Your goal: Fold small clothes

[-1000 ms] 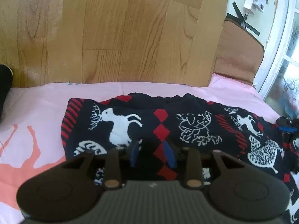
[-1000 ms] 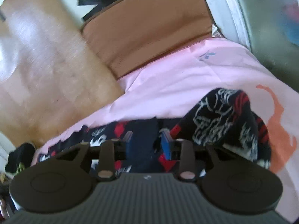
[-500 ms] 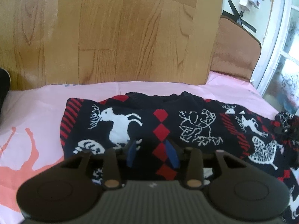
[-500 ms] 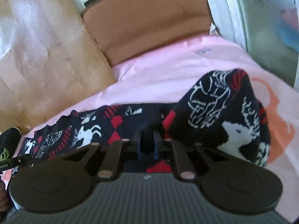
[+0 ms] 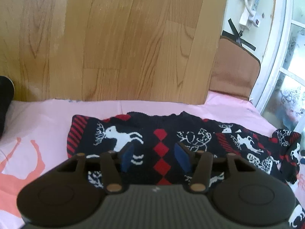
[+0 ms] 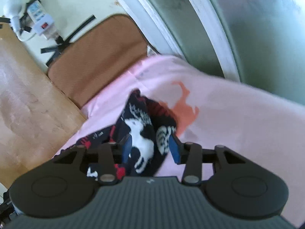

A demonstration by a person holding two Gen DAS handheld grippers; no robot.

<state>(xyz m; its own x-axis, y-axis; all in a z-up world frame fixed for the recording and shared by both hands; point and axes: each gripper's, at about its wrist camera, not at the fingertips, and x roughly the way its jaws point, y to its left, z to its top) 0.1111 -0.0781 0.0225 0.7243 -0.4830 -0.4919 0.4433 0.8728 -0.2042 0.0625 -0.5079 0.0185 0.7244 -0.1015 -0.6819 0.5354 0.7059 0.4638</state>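
Between the blue pads of the left tongs [image 5: 155, 157], which have just been spreading, the red diamond column of a dark knitted sweater with white reindeer and red stripes [image 5: 162, 133] is seen, unpinched. Its body is laid flat on the pink bed sheet with orange animal prints [image 5: 38, 118], collar edge towards the light wooden headboard [image 5: 114, 38], with a strip of bare sheet between them. The right tongs [image 6: 150, 147], likewise just parted, are held over the bunched sleeve end [image 6: 144, 126], whether touching cannot be told in the blur. Open pink sheet is seen beyond it, bounded by a white-framed window [image 6: 200, 19] and a brown cushion [image 6: 99, 57].
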